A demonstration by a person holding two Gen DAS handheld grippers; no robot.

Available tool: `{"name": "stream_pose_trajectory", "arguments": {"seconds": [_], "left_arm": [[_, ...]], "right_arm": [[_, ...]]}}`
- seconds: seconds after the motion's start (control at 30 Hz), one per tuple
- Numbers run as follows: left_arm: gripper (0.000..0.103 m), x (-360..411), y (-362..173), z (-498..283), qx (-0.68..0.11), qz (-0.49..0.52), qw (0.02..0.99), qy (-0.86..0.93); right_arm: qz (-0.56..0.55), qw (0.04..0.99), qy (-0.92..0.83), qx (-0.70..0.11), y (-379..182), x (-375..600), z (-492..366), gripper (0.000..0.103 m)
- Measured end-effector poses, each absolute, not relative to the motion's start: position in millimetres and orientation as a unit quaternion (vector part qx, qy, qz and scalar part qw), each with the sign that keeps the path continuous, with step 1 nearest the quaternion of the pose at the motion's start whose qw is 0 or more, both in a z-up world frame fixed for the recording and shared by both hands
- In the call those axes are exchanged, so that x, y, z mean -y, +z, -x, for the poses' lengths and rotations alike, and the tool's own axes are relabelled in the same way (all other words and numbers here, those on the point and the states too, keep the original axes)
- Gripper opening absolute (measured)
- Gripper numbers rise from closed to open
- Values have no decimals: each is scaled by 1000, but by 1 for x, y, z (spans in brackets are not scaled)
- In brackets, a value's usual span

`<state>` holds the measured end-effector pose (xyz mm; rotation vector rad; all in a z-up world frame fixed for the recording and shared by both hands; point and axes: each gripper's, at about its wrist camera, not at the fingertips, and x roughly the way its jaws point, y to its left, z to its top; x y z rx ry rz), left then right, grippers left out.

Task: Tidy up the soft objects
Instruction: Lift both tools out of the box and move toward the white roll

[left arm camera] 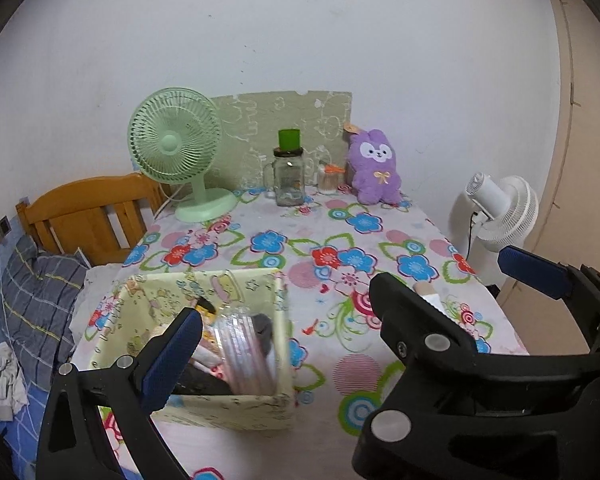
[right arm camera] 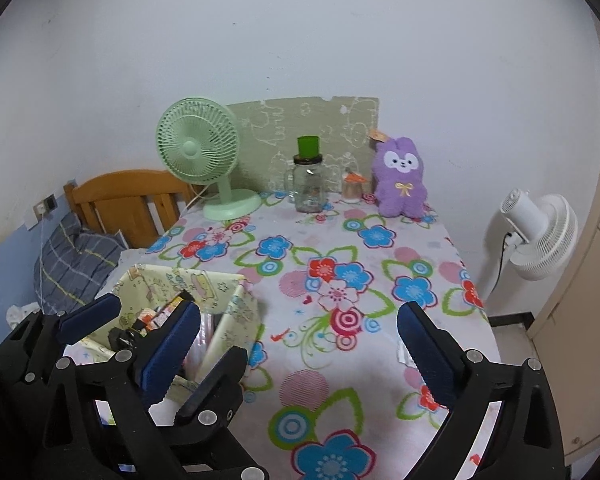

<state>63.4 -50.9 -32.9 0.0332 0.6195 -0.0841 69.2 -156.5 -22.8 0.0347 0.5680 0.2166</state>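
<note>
A purple plush rabbit [left arm camera: 375,172] sits upright at the far right of the flowered table [left arm camera: 284,248], against the wall; it also shows in the right wrist view [right arm camera: 399,178]. A pale yellow fabric box [left arm camera: 204,344] holding clear packets and small items stands at the near left; it also shows in the right wrist view [right arm camera: 188,304]. My left gripper [left arm camera: 352,292] is open and empty above the near table, its left finger over the box. My right gripper [right arm camera: 300,348] is open and empty, to the right of the box.
A green desk fan [left arm camera: 178,148], a glass jar with a green cup on it [left arm camera: 289,174] and a small toothpick jar [left arm camera: 327,180] stand at the back. A white floor fan [left arm camera: 500,210] stands right of the table. A wooden bed headboard [left arm camera: 88,216] and pillow lie left.
</note>
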Motion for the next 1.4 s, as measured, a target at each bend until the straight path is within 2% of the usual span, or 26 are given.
{"name": "stream_pose_trajectory", "arguments": {"seconds": [0.87, 1.4], "left_arm": [[102, 129, -61, -80, -319, -29, 945, -64], [100, 147, -107, -122, -364, -26, 929, -67]], "right_arm": [[-41, 949, 75, -305, -56, 232, -87, 100], [-40, 940, 51, -334, -100, 250, -126, 100]]}}
